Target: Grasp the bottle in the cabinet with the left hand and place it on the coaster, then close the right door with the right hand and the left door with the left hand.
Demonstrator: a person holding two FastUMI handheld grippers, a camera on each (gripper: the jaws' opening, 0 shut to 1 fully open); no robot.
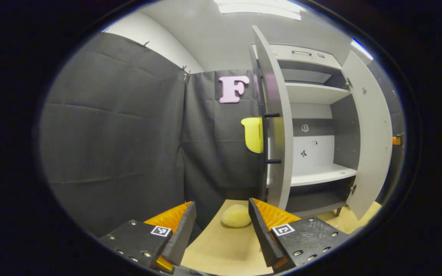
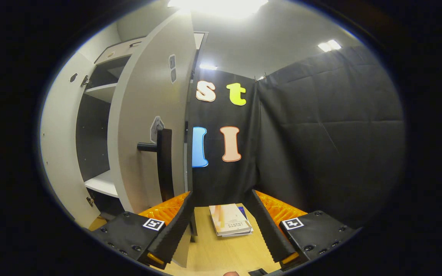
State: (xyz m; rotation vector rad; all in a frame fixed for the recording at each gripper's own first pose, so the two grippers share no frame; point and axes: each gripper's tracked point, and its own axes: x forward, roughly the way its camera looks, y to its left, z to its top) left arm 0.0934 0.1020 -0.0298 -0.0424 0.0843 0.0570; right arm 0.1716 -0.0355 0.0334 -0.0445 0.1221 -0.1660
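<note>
A grey cabinet (image 1: pixel 313 126) stands with both doors swung wide in a cloth-walled booth, the landmark for everything around it. In the left gripper view, the left gripper (image 1: pixel 221 226) hangs low in front of the cabinet, its two fingers spread apart with nothing between them, aimed at the pale wooden surface (image 1: pixel 225 249) just before the cabinet's foot. The left door (image 1: pixel 278 126) stands edge-on, its dark bar handle (image 1: pixel 271 138) facing outward; the far door (image 1: pixel 370 134) angles away on the other side.

In the right gripper view, the right gripper (image 2: pixel 221 226) is also spread and empty, held close beside the right door (image 2: pixel 148 115), whose black handle (image 2: pixel 163 161) sits just above the gripper's nearer finger. That placement suggests the right hand is lining up to push this door shut.

The bottle named in the task cannot be made out: the shelves visible inside the cabinet look bare, and no bottle is seen on the surface. A rounded pale-yellow object (image 1: pixel 236 215) lies on the surface just left of the cabinet's base; whether it is the coaster is unclear. So it cannot be judged whether the bottle step is done.

The count: one cabinet, two open doors, two handles, two visible shelves, one yellowish object, and one small stack of books (image 2: pixel 230 224) on the surface right of the cabinet.
</note>
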